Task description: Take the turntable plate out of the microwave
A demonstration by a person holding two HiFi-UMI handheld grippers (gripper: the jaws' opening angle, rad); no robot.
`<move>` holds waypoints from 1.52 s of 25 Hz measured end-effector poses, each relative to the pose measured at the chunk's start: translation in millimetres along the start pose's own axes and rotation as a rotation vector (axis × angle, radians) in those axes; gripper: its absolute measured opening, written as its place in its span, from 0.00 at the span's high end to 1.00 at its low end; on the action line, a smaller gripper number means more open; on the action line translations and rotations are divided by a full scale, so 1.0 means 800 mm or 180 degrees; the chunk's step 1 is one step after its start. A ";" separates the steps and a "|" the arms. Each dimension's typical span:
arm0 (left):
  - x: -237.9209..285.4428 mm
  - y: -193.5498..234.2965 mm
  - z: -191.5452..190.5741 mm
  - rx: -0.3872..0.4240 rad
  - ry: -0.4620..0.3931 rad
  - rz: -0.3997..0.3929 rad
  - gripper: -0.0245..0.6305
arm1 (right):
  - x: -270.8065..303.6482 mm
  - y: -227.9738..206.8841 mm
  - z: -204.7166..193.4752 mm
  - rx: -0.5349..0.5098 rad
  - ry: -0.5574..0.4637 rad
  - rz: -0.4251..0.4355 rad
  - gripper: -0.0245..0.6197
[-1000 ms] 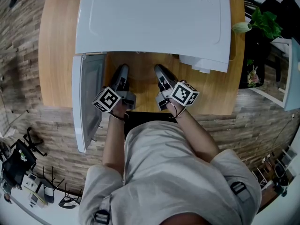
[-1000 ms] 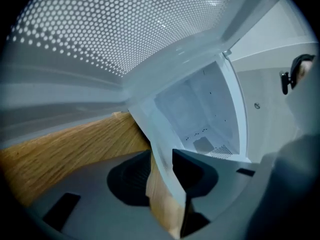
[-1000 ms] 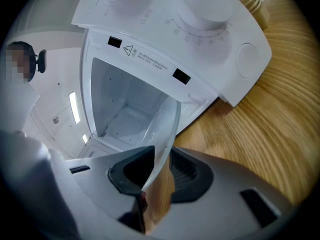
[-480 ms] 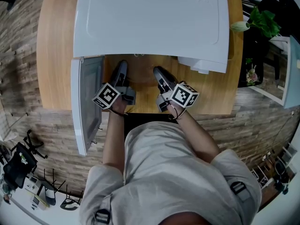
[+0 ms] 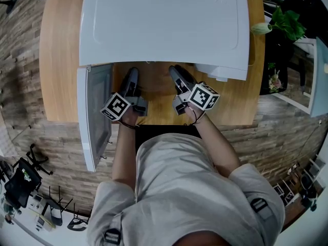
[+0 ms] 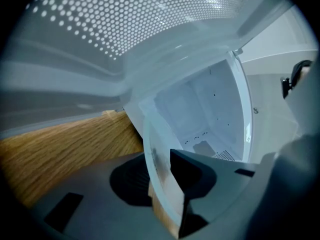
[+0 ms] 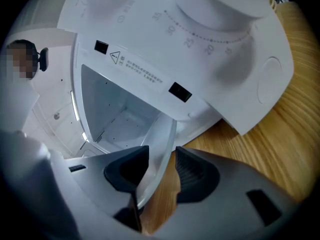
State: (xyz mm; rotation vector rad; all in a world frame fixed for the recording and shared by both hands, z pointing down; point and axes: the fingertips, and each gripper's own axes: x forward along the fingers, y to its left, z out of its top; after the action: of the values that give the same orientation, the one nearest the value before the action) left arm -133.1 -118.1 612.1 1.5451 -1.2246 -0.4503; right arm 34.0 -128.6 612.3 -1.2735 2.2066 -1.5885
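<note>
A white microwave (image 5: pixel 164 24) was set on a wooden desk (image 5: pixel 59 60), with its door (image 5: pixel 95 117) swung open at the microwave's left side. The turntable plate (image 7: pixel 159 144), a clear glass disc, was found at the microwave's open front, its near rim projecting over the desk just before the cavity. The left gripper (image 5: pixel 132 72) was pointed into the microwave's opening. Its fingers (image 6: pixel 200 176), which had just been closing, were seen clamped on the plate's left rim, with no gap to be made out. The right gripper (image 5: pixel 174 69) was likewise directed at the microwave's opening. Its fingers (image 7: pixel 200 176) had just been opened and were spread wide, with the plate's right rim standing loose between them, and a strip of desk was seen between rim and outer finger.
</note>
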 end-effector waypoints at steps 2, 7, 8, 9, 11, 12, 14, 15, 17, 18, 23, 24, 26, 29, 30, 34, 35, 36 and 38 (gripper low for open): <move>-0.001 0.000 0.000 0.0002 0.0005 0.0002 0.78 | 0.007 -0.003 0.003 0.0054 -0.0033 -0.0010 0.70; -0.002 0.004 0.004 0.0208 0.0001 0.0079 0.76 | 0.022 0.005 0.003 0.0226 -0.0060 0.0051 0.71; -0.002 0.004 0.006 0.0241 -0.0014 0.0084 0.75 | 0.023 0.003 0.002 0.0232 -0.0058 0.0036 0.72; -0.001 0.004 0.008 0.0252 -0.0028 0.0073 0.75 | 0.023 0.001 0.001 0.0235 -0.0059 0.0012 0.72; 0.002 0.002 0.010 0.0247 -0.0033 0.0035 0.74 | 0.023 -0.001 0.001 0.0241 -0.0077 -0.0027 0.72; 0.004 0.001 0.009 0.0243 -0.0025 0.0017 0.74 | 0.022 -0.003 0.002 0.0236 -0.0090 -0.0048 0.72; 0.010 0.000 0.009 0.0235 -0.0009 -0.0018 0.72 | 0.024 -0.002 0.004 0.0256 -0.0095 -0.0014 0.72; 0.012 0.000 0.009 0.0228 -0.0006 -0.0033 0.70 | 0.026 0.004 0.003 0.0287 -0.0086 0.0047 0.72; 0.015 0.000 0.010 0.0219 -0.0001 -0.0052 0.70 | 0.029 0.010 0.001 0.0318 -0.0067 0.0112 0.72; 0.016 0.000 0.010 0.0215 0.0005 -0.0060 0.70 | 0.029 0.010 0.000 0.0316 -0.0061 0.0114 0.72; 0.020 -0.001 0.010 0.0234 0.0046 -0.0040 0.72 | 0.028 0.011 0.001 0.0289 -0.0054 0.0095 0.73; 0.020 0.000 0.009 0.0238 0.0050 -0.0032 0.75 | 0.027 0.009 0.001 0.0272 -0.0058 0.0076 0.73; 0.021 0.001 0.009 0.0238 0.0045 -0.0031 0.76 | 0.026 0.007 0.002 0.0247 -0.0064 0.0059 0.74; 0.022 -0.003 0.008 0.0218 0.0033 -0.0075 0.77 | 0.025 0.005 0.004 0.0180 -0.0087 0.0044 0.77; 0.021 -0.003 0.008 0.0214 0.0032 -0.0081 0.78 | 0.025 0.006 0.005 0.0160 -0.0091 0.0047 0.80; 0.014 -0.002 0.005 0.0184 0.0033 -0.0082 0.78 | 0.023 0.009 0.003 0.0133 -0.0073 0.0080 0.81; 0.013 -0.002 0.005 0.0179 0.0023 -0.0090 0.78 | 0.023 0.009 0.002 0.0133 -0.0066 0.0081 0.81; 0.012 -0.002 0.005 0.0179 0.0013 -0.0096 0.79 | 0.023 0.009 0.001 0.0135 -0.0062 0.0078 0.81; 0.011 -0.003 0.003 0.0174 0.0024 -0.0099 0.79 | 0.023 0.009 0.001 0.0134 -0.0060 0.0074 0.81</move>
State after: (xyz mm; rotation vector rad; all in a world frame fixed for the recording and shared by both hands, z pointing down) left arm -130.4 -127.4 612.0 1.6129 -1.2175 -0.4341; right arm 19.1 -141.4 612.1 -1.2417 2.1572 -1.5990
